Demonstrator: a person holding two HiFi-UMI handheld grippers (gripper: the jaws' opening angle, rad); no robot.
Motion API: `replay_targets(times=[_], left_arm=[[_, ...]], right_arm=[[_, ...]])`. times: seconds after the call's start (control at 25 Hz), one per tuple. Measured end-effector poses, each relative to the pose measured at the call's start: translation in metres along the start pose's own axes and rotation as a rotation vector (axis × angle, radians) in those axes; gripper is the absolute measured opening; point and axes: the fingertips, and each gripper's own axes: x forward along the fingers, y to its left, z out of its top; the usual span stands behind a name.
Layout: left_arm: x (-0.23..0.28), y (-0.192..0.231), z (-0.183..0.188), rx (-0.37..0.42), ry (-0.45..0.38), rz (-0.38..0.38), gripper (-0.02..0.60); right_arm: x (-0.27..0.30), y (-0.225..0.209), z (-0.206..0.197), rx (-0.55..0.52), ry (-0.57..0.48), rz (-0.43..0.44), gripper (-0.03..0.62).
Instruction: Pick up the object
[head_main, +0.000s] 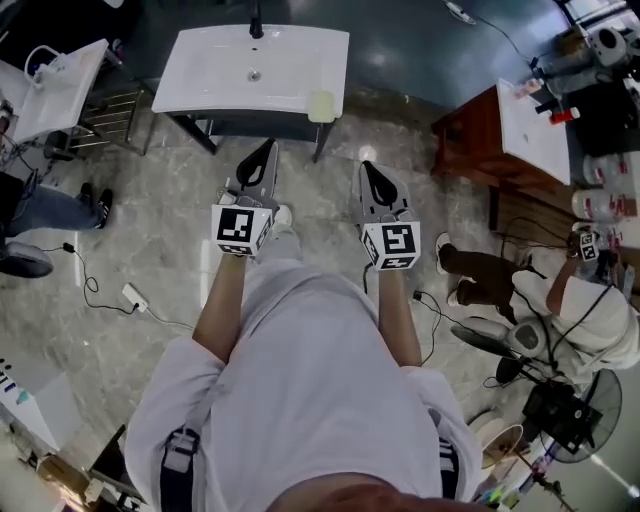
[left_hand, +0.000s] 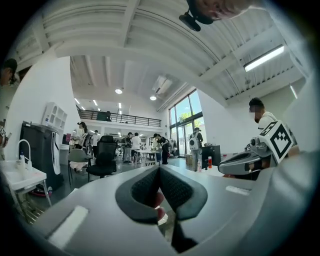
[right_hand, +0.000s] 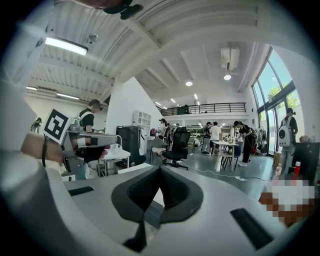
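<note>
A small pale yellow block (head_main: 321, 105) lies on the right front corner of a white washbasin (head_main: 220, 75), straight ahead in the head view. My left gripper (head_main: 265, 148) points at the basin's front edge, its jaws shut with nothing between them. My right gripper (head_main: 368, 167) is level beside it, just short of the block, also shut and empty. In the left gripper view the black pads (left_hand: 172, 187) meet at the tip, and the right gripper (left_hand: 245, 161) shows at the right. In the right gripper view the pads (right_hand: 175, 190) also meet, and the left gripper (right_hand: 95, 140) shows at the left.
A second white basin (head_main: 60, 85) stands at the far left, beside a person's legs (head_main: 50, 205). A brown table (head_main: 480, 140) with a white top is at the right. A crouching person (head_main: 590, 320) and a fan (head_main: 575, 415) are below it. A power strip (head_main: 133, 296) with cable lies on the floor.
</note>
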Motion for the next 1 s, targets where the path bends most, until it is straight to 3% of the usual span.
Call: replay_targets(times=[0.36, 0.76, 1.0], left_arm=[[0.093, 0.073, -0.039, -0.029, 0.051, -0.062, -0.002], [0.138, 0.065, -0.051, -0.048, 0.076, -0.066, -0.002], [0.162, 0.062, -0.062, -0.049, 0.106, -0.035, -0.002]], right_arm=[[0.127, -0.016, -0.023, 0.042, 0.096, -0.009, 0.003], [0.166, -0.061, -0.043, 0.115, 0.127, 0.005, 0.003], [0.189, -0.102, -0.072, 0.142, 0.184, -0.032, 0.003]])
